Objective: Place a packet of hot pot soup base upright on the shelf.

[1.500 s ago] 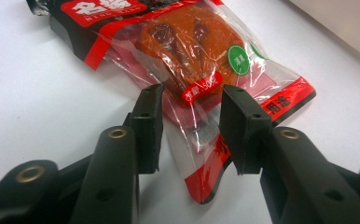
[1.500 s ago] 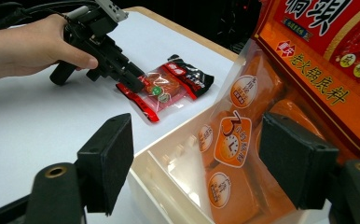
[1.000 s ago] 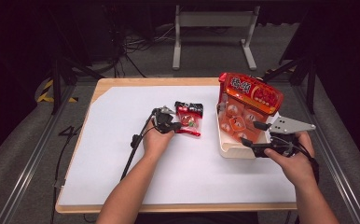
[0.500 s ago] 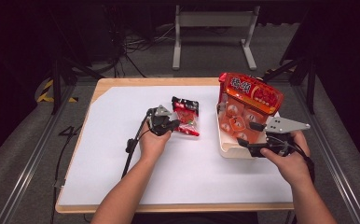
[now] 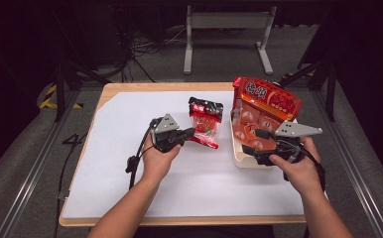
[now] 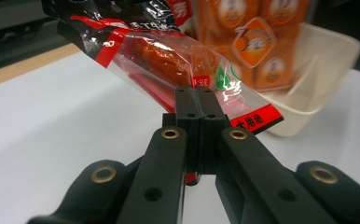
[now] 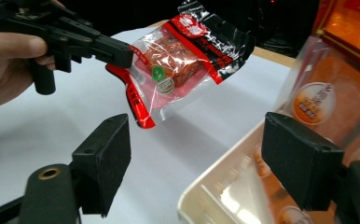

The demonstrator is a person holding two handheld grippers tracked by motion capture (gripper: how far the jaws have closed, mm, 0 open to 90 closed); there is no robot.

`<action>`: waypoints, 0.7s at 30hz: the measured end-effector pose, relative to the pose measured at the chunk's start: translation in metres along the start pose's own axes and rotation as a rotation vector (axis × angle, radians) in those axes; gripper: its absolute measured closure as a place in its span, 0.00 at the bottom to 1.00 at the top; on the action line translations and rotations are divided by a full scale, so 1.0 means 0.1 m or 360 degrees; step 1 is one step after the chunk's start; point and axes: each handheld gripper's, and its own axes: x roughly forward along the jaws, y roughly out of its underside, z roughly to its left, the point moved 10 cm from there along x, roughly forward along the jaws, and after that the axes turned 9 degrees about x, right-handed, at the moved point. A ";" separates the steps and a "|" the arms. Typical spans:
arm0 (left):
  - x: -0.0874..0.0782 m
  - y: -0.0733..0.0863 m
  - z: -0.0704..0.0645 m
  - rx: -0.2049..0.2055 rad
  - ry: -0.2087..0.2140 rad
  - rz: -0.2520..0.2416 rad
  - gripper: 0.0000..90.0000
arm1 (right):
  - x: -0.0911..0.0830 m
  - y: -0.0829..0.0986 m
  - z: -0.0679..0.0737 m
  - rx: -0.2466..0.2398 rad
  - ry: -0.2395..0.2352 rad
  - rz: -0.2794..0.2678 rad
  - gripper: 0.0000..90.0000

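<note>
I am seeing the snack packet (image 5: 205, 124) hanging above the middle of the counter (image 5: 105, 188), pinched at its near edge by my left hand-held gripper (image 5: 189, 133). The tray (image 5: 239, 156) is sitting to its right, the big bag (image 5: 266, 106) standing in it. My right hand-held gripper (image 5: 259, 141) is hovering at the tray's near end.
</note>
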 end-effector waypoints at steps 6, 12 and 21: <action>-0.14 -0.10 -0.16 0.0057 0.0037 -0.0065 1.00 | 0.12 -0.02 0.11 0.0006 -0.0044 0.0015 0.27; -0.29 -0.13 -0.30 0.0100 0.0061 -0.0117 1.00 | 0.20 -0.04 0.19 -0.0004 -0.0065 0.0035 0.27; -0.41 -0.09 -0.44 0.0134 0.0097 -0.0129 1.00 | 0.31 -0.03 0.22 0.0078 -0.0108 0.0075 0.26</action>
